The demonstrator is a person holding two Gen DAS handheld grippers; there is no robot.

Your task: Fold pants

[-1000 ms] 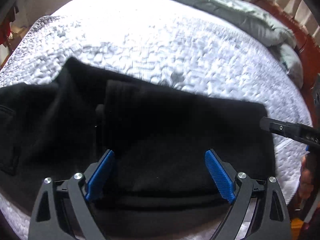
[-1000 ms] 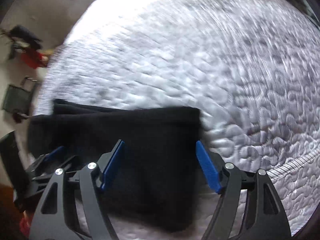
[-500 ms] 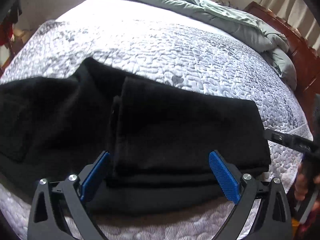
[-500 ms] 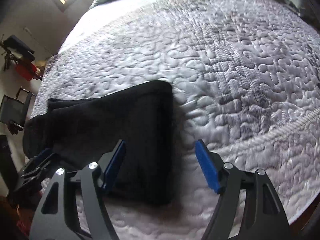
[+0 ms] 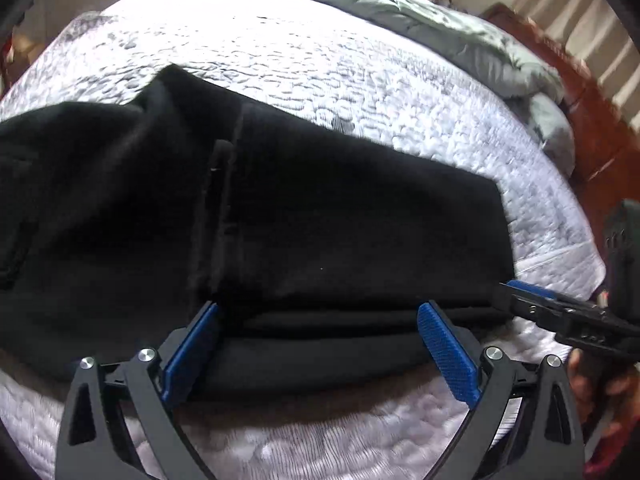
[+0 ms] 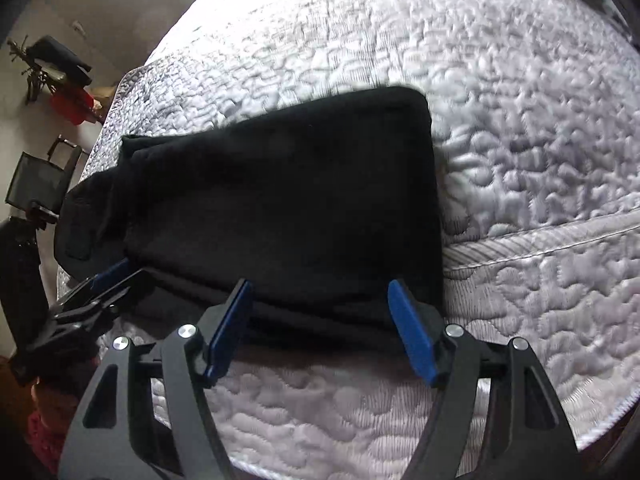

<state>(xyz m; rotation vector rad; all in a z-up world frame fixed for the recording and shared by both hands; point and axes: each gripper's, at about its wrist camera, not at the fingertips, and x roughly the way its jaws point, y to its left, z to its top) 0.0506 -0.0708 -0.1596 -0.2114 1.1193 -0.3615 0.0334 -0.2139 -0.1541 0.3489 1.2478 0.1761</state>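
Note:
Black pants (image 5: 320, 220) lie on the white quilted bed (image 5: 360, 64), the legs folded back over the upper part in layers. My left gripper (image 5: 320, 320) is open, its blue pads at the near edge of the folded stack. My right gripper (image 6: 320, 300) is open too, at the near edge of the pants (image 6: 280, 184) close to their right end. The right gripper's tip (image 5: 532, 304) shows in the left wrist view at the pants' right corner. The left gripper (image 6: 100, 284) shows in the right wrist view at the left.
A crumpled grey-green blanket (image 5: 440, 20) lies along the bed's far side by a wooden headboard (image 5: 592, 112). The quilt's seamed edge (image 6: 540, 252) runs right of the pants. Chairs and red items (image 6: 52, 92) stand beside the bed at left.
Both grippers stayed open and moved in toward the near edge of the folded pants. The right wrist view swung left, so the pants fill more of it.

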